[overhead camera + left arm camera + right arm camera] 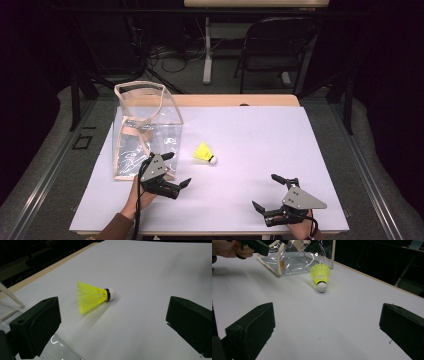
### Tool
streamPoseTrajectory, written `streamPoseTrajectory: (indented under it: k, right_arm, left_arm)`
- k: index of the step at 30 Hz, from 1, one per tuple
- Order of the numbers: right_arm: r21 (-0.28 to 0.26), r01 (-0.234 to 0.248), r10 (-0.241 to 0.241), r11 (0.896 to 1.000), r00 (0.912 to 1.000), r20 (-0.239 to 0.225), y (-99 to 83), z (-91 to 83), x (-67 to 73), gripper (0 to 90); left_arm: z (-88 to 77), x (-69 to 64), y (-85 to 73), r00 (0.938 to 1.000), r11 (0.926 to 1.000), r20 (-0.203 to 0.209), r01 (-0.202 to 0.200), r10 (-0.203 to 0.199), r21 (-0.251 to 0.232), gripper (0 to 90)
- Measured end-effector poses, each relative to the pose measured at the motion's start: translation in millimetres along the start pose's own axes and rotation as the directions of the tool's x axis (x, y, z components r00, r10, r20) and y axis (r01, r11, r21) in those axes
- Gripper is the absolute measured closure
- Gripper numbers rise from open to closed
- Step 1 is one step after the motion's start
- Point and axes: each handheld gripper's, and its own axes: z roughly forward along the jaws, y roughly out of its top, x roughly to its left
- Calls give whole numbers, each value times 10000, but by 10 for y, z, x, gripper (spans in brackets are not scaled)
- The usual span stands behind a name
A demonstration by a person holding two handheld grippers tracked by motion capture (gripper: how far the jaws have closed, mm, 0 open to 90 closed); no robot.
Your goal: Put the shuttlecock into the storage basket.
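A yellow shuttlecock (205, 152) lies on its side near the centre of the white surface (260, 135) in the high view, its white cork tip pointing toward the lower right of the frame. Nothing touches it. Just to its left stands a clear plastic bag (145, 125) with beige trim and handles, upright and open at the top, filling the left-centre of the frame.

The left hand-held gripper (176, 170) sits below the bag at lower left, held in a hand (142, 196), its jaws spread wide and aimed toward the shuttlecock, near it but apart. In the left gripper view the shuttlecock (93, 297) rests between and beyond the two open black jaws.

The right hand-held gripper (266, 192) hovers at the lower right of the high view, well apart from the shuttlecock, jaws likewise spread and holding nothing. In the right gripper view the shuttlecock (320, 277) lies at upper centre, cork end toward the camera, with the bag (294, 257) behind it.
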Motion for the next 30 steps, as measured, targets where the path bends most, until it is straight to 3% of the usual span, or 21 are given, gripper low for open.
streamPoseTrajectory:
  k: [30]
  right_arm:
    - [106, 30, -30, 9999, 10000, 3, -2, 3, -4, 0]
  left_arm:
    - [185, 87, 260, 9984, 9967, 485, -313, 276, 754, 2]
